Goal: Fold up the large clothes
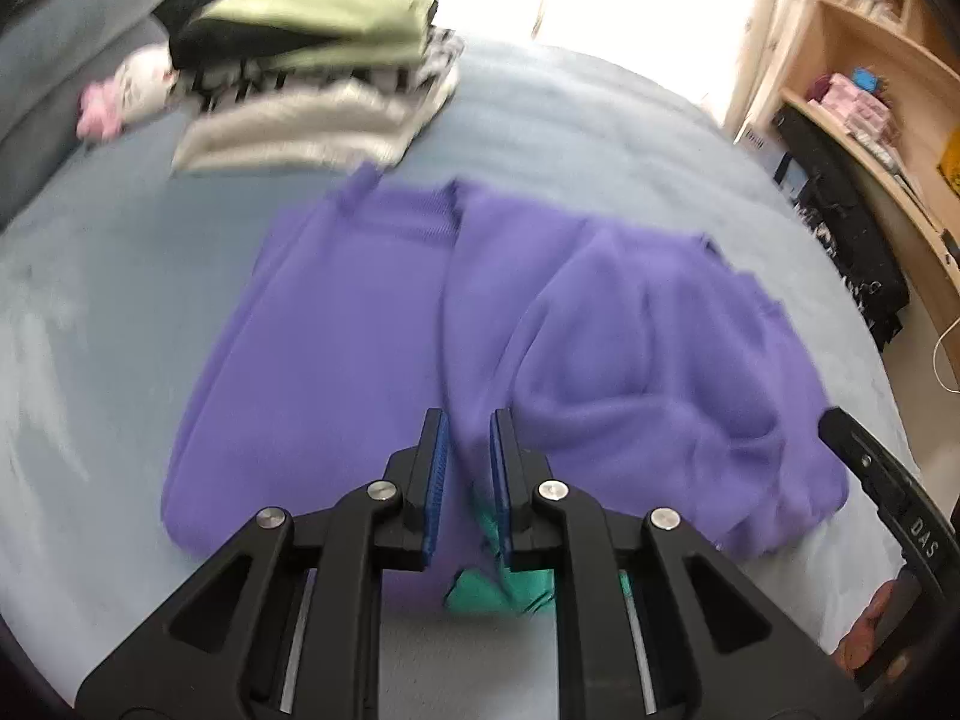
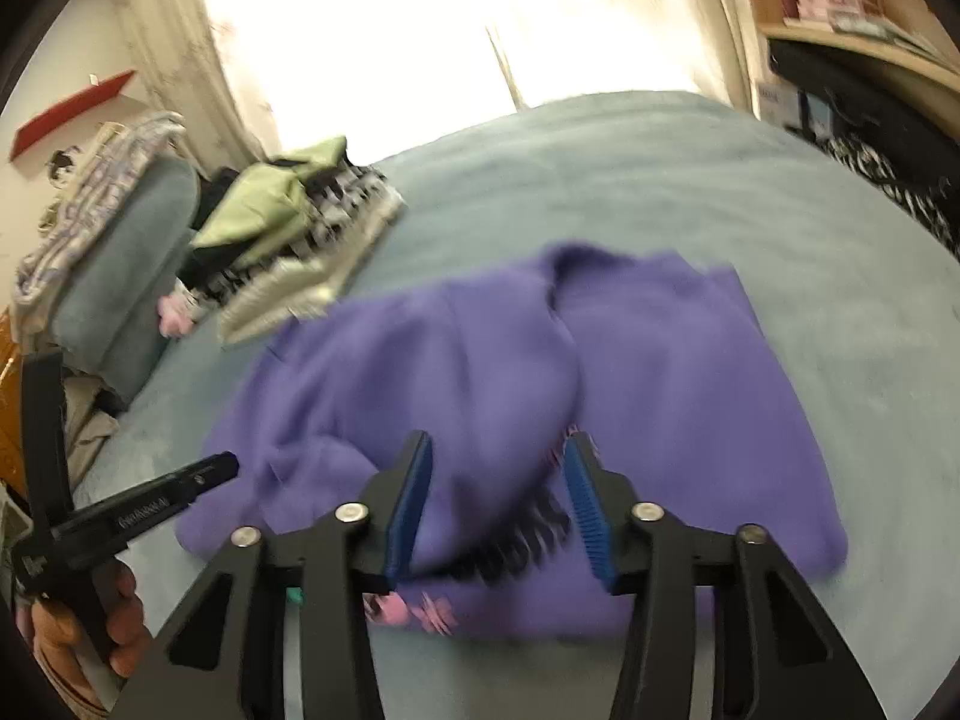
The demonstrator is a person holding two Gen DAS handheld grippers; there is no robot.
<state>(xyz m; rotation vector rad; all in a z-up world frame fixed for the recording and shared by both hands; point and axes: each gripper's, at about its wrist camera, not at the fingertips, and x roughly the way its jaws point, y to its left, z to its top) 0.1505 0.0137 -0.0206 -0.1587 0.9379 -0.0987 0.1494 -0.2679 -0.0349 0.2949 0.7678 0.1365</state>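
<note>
Each camera sits just behind its own claw, close above the bed [image 1: 120,276], looking forward and down. Both views share the purple garment [image 1: 372,324] ahead of the claw and the folded stack [image 2: 288,222] beyond-left, toward the bright window.

Blue-grey bed [image 1: 570,138], glaring bright window [image 2: 384,18], wooden shelves [image 1: 870,60] right, red wall shelf [image 2: 72,108]

Sweater [image 1: 480,324] on bed [image 1: 600,138], before stack [image 1: 312,72]
</note>
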